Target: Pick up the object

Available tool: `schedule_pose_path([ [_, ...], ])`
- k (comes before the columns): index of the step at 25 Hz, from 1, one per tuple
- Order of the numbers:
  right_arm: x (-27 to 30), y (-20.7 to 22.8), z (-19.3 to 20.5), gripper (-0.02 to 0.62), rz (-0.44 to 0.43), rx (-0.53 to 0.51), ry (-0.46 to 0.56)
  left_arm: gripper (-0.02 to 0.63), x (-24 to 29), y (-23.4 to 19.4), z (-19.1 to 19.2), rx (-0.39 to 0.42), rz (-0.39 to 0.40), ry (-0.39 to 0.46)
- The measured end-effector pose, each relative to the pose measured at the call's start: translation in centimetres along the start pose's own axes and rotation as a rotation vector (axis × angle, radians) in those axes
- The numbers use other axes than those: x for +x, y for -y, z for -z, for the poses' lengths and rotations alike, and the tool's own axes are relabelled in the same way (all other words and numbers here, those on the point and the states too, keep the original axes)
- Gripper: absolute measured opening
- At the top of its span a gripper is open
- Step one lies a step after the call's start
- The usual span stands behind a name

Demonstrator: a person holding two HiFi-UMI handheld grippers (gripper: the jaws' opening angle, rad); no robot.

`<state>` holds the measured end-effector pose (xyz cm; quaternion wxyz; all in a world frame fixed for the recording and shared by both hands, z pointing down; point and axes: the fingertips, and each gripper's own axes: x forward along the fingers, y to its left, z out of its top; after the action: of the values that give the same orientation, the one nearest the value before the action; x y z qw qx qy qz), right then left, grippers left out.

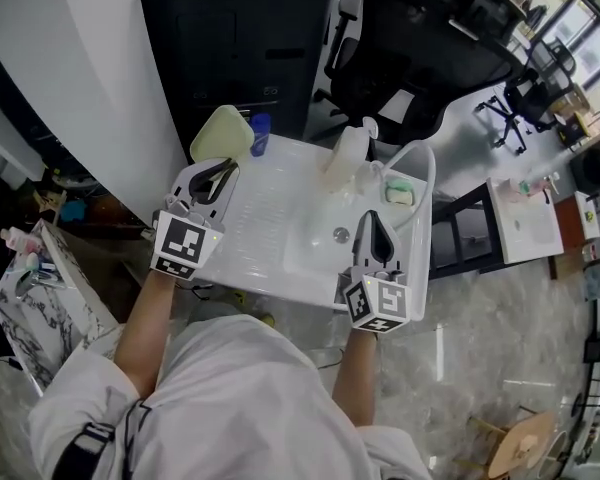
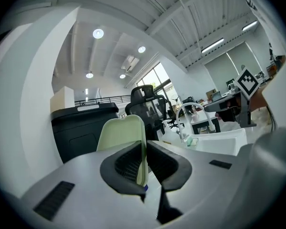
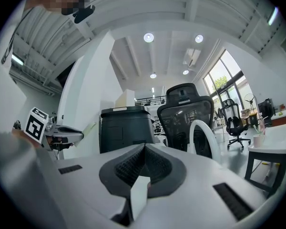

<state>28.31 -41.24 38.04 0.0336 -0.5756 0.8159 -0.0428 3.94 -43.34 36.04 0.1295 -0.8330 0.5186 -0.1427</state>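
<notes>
Gripping the pale green lid edgewise, left gripper is clamped; right gripper is clenched, empty.

You are working in an open-plan office: black mesh office chairs are standing by white desks, a black cabinet is sitting beside a white pillar, tall windows are letting in daylight, and round ceiling lights are shining overhead.

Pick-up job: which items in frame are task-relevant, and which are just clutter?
In the job:
- pale green plate, edge pinched in the left gripper
- right gripper, shut, empty

Lying about:
- blue container
- green soap
- faucet
- office chair
- sink unit
</notes>
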Motion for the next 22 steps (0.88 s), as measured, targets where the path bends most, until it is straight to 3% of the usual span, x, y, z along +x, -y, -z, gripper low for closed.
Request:
schedule_pose_path([
  [7, -0.4, -0.2, -0.4, 0.005, 0.01, -0.011, 0.01, 0.044, -1.0, -0.7, 0.1, -0.033, -0.023, 0.017],
  [22, -0.5, 0.4, -1.4, 0.005, 0.014, -0.03, 0.032, 0.04, -1.4, -1.6, -0.7, -0.007, -0.044, 0.044],
])
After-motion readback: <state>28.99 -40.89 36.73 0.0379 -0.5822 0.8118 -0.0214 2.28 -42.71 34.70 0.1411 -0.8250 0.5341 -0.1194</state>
